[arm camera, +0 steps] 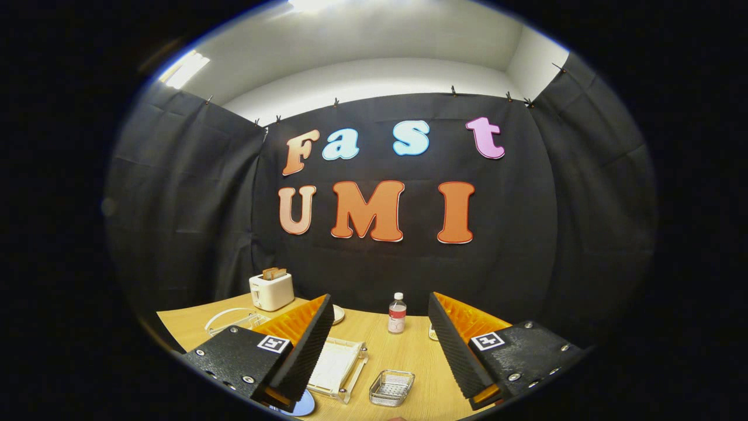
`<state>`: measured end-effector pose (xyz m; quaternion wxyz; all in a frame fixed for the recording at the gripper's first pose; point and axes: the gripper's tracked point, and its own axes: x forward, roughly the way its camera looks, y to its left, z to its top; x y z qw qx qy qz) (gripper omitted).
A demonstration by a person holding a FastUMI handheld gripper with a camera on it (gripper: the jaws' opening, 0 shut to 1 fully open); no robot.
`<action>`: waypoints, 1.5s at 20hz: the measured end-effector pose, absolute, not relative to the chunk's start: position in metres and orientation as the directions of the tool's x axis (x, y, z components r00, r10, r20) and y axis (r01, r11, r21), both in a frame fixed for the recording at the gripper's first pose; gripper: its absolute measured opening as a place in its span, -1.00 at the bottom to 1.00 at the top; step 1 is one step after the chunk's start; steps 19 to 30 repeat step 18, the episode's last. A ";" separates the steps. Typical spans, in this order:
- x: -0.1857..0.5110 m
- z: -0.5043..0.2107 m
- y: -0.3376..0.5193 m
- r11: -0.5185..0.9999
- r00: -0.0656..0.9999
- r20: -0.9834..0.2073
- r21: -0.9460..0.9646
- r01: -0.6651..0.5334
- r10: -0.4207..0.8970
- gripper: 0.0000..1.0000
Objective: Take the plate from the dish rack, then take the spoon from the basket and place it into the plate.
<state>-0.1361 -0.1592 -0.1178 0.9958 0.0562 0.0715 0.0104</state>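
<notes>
Right now your hand-held gripper hangs above the desk with its fingers spread wide and nothing between them, raised for an overview. Just ahead, between the fingers, the small wire basket sits near the desk's near edge (I cannot make out the spoon in it). Beside it stands the clear dish rack, a bluish plate peeking out below the left finger. Beyond, mid-desk, stands a bottle; a toaster occupies the far left corner.
</notes>
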 end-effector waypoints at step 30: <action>-0.142 -0.128 -0.205 0.982 0.976 -0.174 0.114 0.148 -0.127 0.93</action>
